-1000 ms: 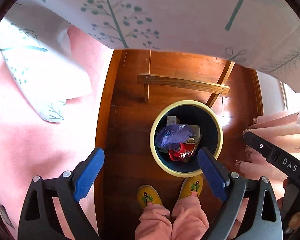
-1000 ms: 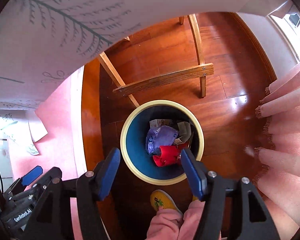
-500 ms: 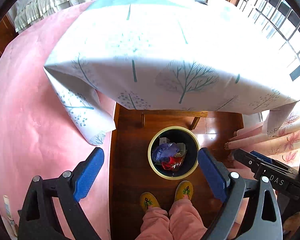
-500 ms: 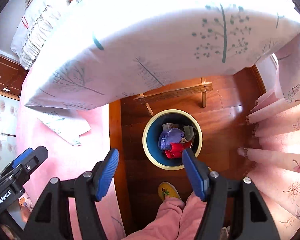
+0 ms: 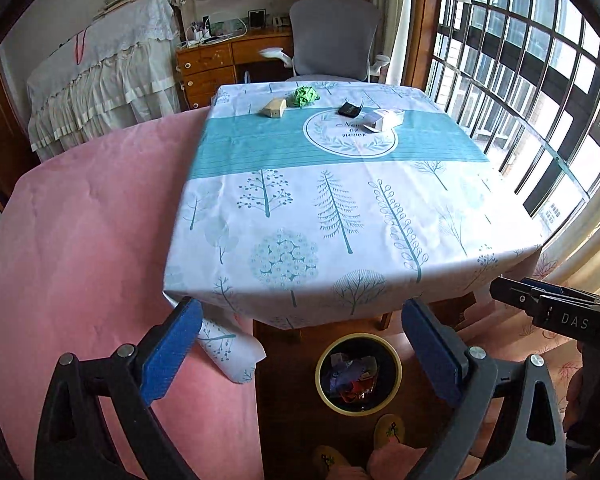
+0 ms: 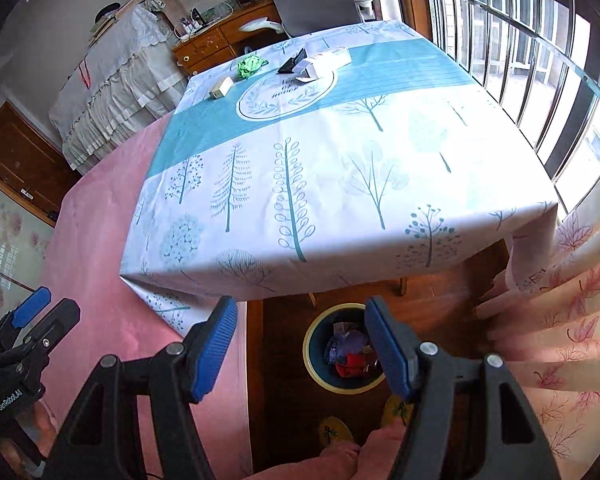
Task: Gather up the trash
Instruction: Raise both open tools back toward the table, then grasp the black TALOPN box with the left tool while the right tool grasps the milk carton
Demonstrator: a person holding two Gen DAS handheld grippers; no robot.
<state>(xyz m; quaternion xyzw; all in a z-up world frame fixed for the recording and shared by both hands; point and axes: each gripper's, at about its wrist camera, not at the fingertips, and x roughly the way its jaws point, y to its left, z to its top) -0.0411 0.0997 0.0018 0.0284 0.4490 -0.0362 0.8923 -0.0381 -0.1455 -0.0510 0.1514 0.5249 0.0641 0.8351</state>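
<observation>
- Both sets of tongs have lifted away from the trash bin. A second ago the bin filled the view under the desk edge; now it sits small and low, below and between the blades, and the whole top of the desk lies ahead.
- The left tongs stand wide, their jaws opening further, with nothing between them. The right tongs are apart and empty too.
- The bin already holds purple, red and paper scraps, so that drop looks finished.
- Four pieces remain, all far ahead of the tongs near the desk's far edge: a green crumpled wad, a tan box just left of it, a black packet and a white open carton to its right.
- I judge the next step is a long reach forward over the cloth for one of them.
</observation>
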